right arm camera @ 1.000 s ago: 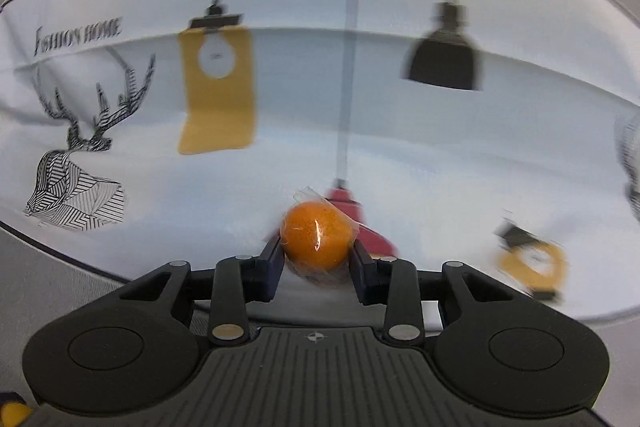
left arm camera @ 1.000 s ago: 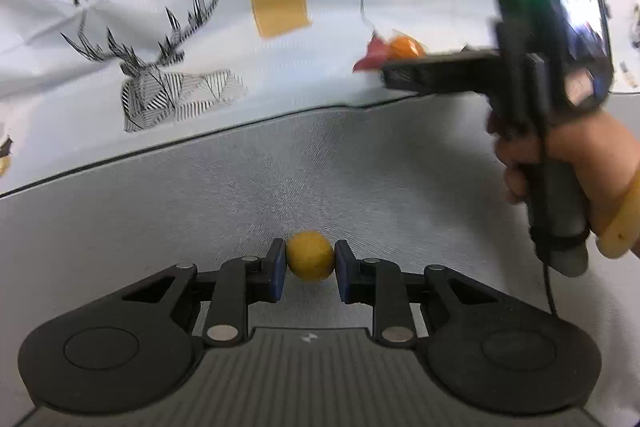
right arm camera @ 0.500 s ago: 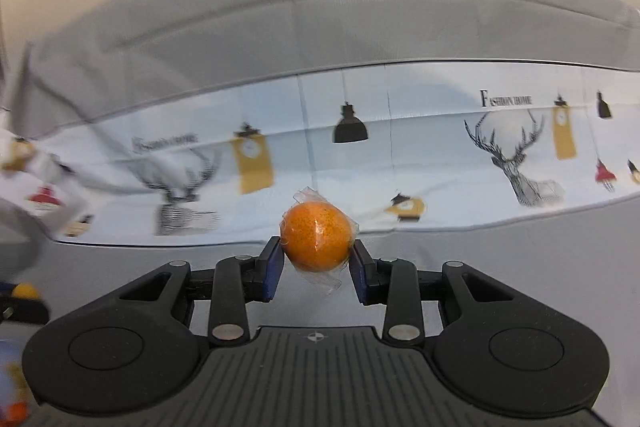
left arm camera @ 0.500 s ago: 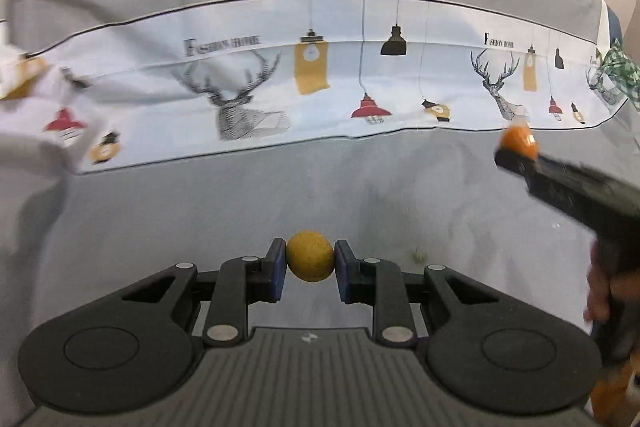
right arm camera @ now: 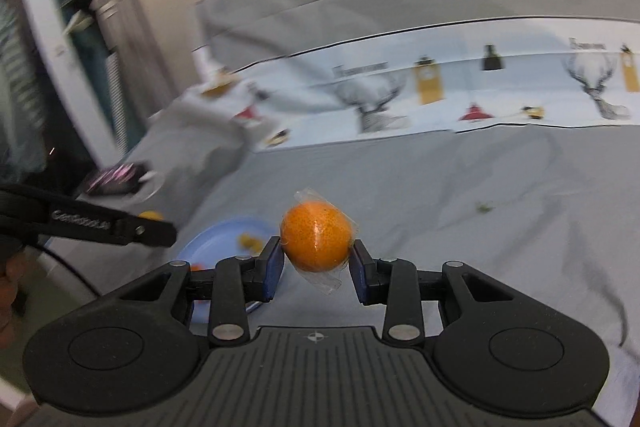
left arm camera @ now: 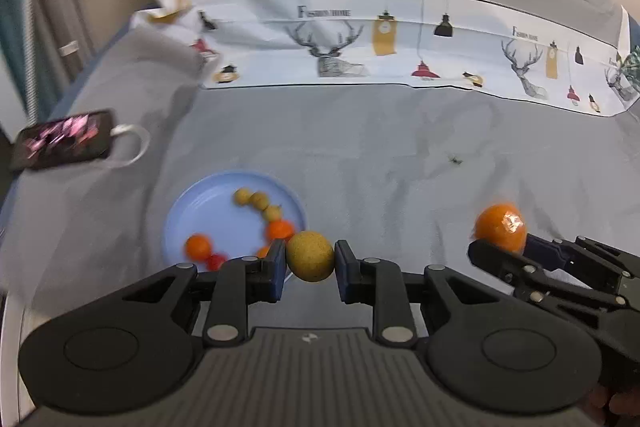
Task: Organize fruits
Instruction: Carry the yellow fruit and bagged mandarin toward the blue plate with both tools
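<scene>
Far left on the grey bedsheet (left arm camera: 380, 147): a phone (left arm camera: 64, 139) with a lit screen and a white cable looped at its end. Nearer, a blue plate (left arm camera: 200, 211) flat on the sheet, carrying three small yellow-green fruits (left arm camera: 258, 201) in a curved row plus several small orange and red ones, blurred.

Left gripper (left arm camera: 310, 259) levelled low over the sheet, pointing forward, its tips above the plate's near right edge. Between the blue pads, a round yellow fruit (left arm camera: 310, 257), pinched on both sides, jaws drawn in narrow around it. Seen from the right wrist view as a dark bar (right arm camera: 92, 223) reaching in from the left above the plate (right arm camera: 224, 239).

Further right, right gripper (right arm camera: 317, 259) held level beside the left one, apart from it, also aimed forward. Jaws closed to a moderate gap on a plastic-wrapped orange (right arm camera: 316, 241), film sticking out above and below the pads. Same orange (left arm camera: 500, 231) visible in the left wrist view at the tip of the right gripper (left arm camera: 504, 247), above bare sheet, right of the plate.

Behind all, a white printed cloth band (left arm camera: 400, 43) with deer and lamps.
</scene>
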Demonstrator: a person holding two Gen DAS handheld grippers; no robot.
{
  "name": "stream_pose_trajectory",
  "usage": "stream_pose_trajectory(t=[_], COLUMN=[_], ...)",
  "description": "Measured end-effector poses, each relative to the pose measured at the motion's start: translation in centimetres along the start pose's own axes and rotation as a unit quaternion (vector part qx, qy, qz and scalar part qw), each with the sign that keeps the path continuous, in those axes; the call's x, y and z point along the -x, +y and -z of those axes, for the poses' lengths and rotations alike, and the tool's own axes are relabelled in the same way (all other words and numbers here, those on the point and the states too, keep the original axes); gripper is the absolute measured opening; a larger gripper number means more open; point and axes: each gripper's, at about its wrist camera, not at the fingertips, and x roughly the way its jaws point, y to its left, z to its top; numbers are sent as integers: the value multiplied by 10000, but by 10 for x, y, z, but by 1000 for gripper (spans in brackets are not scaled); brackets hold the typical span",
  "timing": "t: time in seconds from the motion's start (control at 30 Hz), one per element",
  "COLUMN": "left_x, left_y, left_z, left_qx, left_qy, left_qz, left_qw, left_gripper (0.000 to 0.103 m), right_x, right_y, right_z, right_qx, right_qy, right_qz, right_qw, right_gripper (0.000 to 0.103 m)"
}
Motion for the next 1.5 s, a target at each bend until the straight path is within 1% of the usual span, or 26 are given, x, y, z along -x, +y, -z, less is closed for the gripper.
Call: stream_pose_trajectory(t=[0.1, 0.2, 0.3, 0.43, 0.63, 0.77, 1.17, 1.5], left_x=[23, 43, 59, 74, 90, 94, 93, 85], left_y=[9, 13, 17, 19, 17, 17, 19, 23], left_z=[25, 45, 60, 70, 75, 77, 77, 77], left_qx=[68, 70, 157, 245, 241, 282, 320, 398], left_qy=[-143, -288, -356, -496, -726, -780, -751, -630], left_qz=[-151, -302, -308, -282, -251, -240, -306, -310], left_qw=[9998, 9991, 9988, 9981, 9968, 9963, 9962, 9967], left_gripper=[28, 28, 28, 28, 28, 28, 28, 28], right_x=[14, 32, 46, 58, 72, 75, 71, 65], right_y=[27, 47, 59, 71, 80, 82, 89, 87], right_z=[10, 14, 17, 24, 26, 28, 28, 27], right_qx=[334, 607, 769, 978, 1137, 1166, 1247, 1276], right_qy=[-13, -156, -250, -325, -456, -457, -383, -250], right_qz=[-96, -88, -58, -26, 64, 102, 127, 128], right_qw=[9994, 9980, 9967, 9947, 9924, 9921, 9914, 9914], right_gripper=[37, 37, 37, 37, 37, 37, 37, 37])
